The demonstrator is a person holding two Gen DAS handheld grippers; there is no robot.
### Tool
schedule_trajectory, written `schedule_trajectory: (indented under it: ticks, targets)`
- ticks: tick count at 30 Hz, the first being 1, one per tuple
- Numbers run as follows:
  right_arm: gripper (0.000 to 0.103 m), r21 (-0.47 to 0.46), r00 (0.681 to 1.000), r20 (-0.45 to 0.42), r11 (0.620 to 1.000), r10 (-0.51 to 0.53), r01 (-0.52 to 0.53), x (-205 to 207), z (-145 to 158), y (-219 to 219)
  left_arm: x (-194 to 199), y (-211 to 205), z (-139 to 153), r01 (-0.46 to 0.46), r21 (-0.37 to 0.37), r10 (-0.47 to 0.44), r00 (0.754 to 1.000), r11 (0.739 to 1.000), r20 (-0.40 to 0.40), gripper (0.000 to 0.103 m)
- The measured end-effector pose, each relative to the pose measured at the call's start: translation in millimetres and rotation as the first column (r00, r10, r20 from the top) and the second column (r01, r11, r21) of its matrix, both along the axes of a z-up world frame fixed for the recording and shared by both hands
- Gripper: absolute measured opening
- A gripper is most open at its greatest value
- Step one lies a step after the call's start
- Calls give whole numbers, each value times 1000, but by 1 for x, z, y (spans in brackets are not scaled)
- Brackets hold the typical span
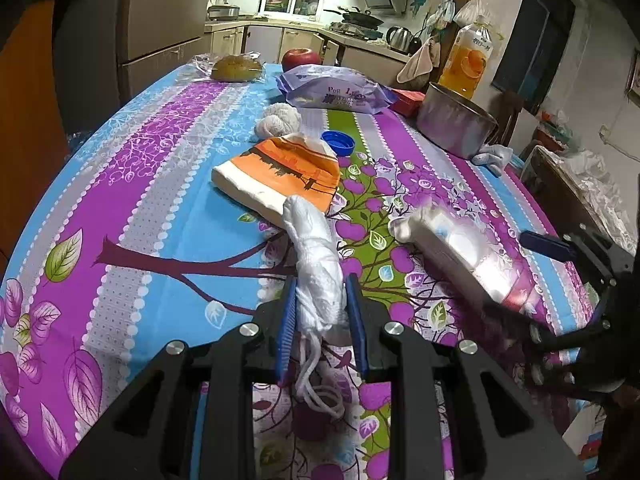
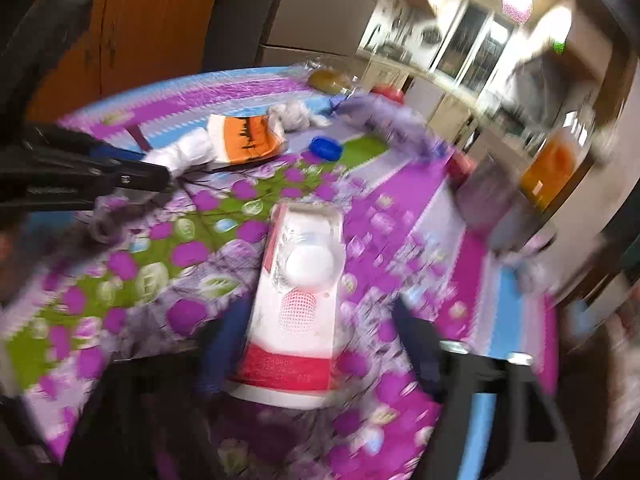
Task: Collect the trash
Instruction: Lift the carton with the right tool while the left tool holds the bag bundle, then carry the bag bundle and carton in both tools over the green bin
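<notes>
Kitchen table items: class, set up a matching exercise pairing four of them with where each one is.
Things:
1. white bag
2. paper cup
3. blue cap
4. apple

Places:
A. far end of the table, behind the purple packet
B. lying on its side between the right gripper's fingers
C. on the cloth beside the orange pouch
D. clamped in the left gripper

Pairs: 1-D, 2-B, 3-C, 4-A

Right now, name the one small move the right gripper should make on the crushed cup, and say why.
Probably close the right gripper on the crushed paper cup. The cup lies between its open fingers on the tablecloth, ungripped as far as the blurred view shows, while the left gripper already pinches the white bag.
</notes>
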State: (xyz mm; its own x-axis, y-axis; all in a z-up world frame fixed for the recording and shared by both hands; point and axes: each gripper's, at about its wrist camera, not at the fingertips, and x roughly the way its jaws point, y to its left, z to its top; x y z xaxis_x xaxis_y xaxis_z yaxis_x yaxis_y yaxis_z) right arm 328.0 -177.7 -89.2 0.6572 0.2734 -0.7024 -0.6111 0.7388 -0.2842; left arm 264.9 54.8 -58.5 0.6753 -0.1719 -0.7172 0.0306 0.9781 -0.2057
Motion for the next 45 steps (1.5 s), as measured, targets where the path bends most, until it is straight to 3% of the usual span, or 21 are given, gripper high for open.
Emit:
schedule_trajectory:
  ticks: [4, 6, 8, 11, 18, 21, 29, 34, 45]
  targets:
    - [77, 171, 999, -47, 985, -12, 20, -2, 15, -23, 1, 1, -2, 0, -7, 0, 1000, 1000, -2, 23]
    - [39, 260, 994, -112, 965, -6, 35, 7, 21, -31, 2, 0, -2, 1, -8, -1, 1000, 1000, -4, 23]
    - [32, 230, 992, -124, 972, -18, 46, 16, 19, -27, 2, -1, -3, 3, -8, -3, 1000, 1000, -6, 23]
    - [32, 200, 985, -169, 978, -29, 63, 29, 4, -20, 2, -1, -3, 6, -7, -6, 1000, 1000, -7, 23]
    - [31, 284, 970, -244, 954, -21, 92, 46, -7, -17, 6, -1, -5, 16, -15, -16, 1000, 1000, -16, 23]
    - [14, 285, 967, -253, 953, -28, 103, 48, -10, -16, 5, -4, -5, 25, -14, -25, 1000, 1000, -15, 23]
    - [9, 319, 989, -74, 936, -130, 147, 15, 24, -26, 1, -13, 4, 29, -12, -29, 999, 1000, 27, 23]
    - [9, 320, 981, 48, 933, -190, 166, -17, 43, -28, -7, -28, 21, 41, 9, -42, 996, 999, 80, 23]
    - [9, 364, 962, 92, 908, -257, 207, -50, 53, -54, -25, -51, 39, 78, 63, -86, 985, 995, 149, 18]
